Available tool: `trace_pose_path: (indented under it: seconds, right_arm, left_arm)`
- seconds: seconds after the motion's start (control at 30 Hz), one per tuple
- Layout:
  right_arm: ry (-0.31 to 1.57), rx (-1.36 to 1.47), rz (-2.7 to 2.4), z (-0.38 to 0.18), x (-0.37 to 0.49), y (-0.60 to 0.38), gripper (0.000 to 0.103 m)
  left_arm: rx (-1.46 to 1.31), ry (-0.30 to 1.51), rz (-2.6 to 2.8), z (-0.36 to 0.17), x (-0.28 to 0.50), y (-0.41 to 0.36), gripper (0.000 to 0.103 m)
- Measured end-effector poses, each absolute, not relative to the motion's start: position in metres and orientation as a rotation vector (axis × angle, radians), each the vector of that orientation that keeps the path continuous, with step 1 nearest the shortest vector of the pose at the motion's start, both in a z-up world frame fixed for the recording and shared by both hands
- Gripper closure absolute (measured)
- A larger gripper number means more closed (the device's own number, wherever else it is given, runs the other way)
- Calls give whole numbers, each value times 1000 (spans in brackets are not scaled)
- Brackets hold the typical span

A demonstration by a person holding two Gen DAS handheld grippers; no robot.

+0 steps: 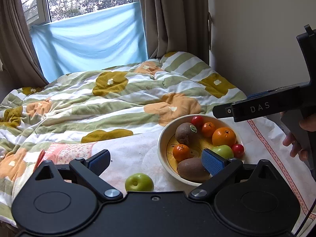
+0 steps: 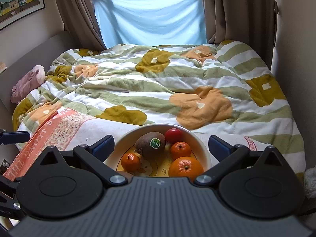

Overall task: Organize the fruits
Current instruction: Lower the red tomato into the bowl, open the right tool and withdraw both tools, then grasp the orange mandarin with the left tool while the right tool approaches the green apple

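Note:
A white bowl (image 1: 161, 144) (image 2: 142, 128) sits on a pale cloth on the bed. It holds two kiwis (image 1: 185, 133), a big orange (image 1: 224, 136) (image 2: 185, 167), small oranges (image 2: 180, 150), red tomatoes (image 1: 197, 120) (image 2: 173, 135) and a green apple (image 1: 223, 151). A second green apple (image 1: 139, 182) lies on the cloth left of the bowl. My left gripper (image 1: 156, 162) is open above that loose apple, with nothing gripped. My right gripper (image 2: 161, 145) stands wide open over the bowl, empty. In the left wrist view it shows at the right (image 1: 223, 111), held by a hand.
A crumpled quilt (image 2: 158, 83) with green stripes and orange flowers covers the bed behind the bowl. An orange-bordered cloth (image 2: 49, 136) lies at the left. Curtains and a blue sheet hang at the window; walls close in on both sides. A pink soft toy (image 2: 27, 83) lies far left.

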State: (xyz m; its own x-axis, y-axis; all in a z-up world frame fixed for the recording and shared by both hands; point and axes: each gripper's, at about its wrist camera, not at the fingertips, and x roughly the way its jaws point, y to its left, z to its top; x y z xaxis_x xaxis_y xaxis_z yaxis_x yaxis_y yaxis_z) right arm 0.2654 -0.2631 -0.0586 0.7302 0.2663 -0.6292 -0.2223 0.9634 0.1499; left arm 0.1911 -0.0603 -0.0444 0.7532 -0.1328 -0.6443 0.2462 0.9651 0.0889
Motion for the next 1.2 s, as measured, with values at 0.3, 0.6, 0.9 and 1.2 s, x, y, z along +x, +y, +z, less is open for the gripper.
trace_pose_path:
  seconds: [0.3, 0.6, 0.9, 1.2]
  right_arm:
    - [721, 102, 214, -29, 218, -234, 0]
    - [729, 120, 152, -21, 180, -190, 0]
    - [750, 129, 69, -41, 165, -143, 0]
    - [783, 162, 31, -80, 172, -106, 0]
  left_arm:
    - [172, 643, -250, -21, 159, -12, 2]
    - [172, 646, -276, -23, 146, 32, 0]
    - [183, 709, -382, -52, 156, 71, 0]
    - [217, 771, -463, -97, 184, 84, 1]
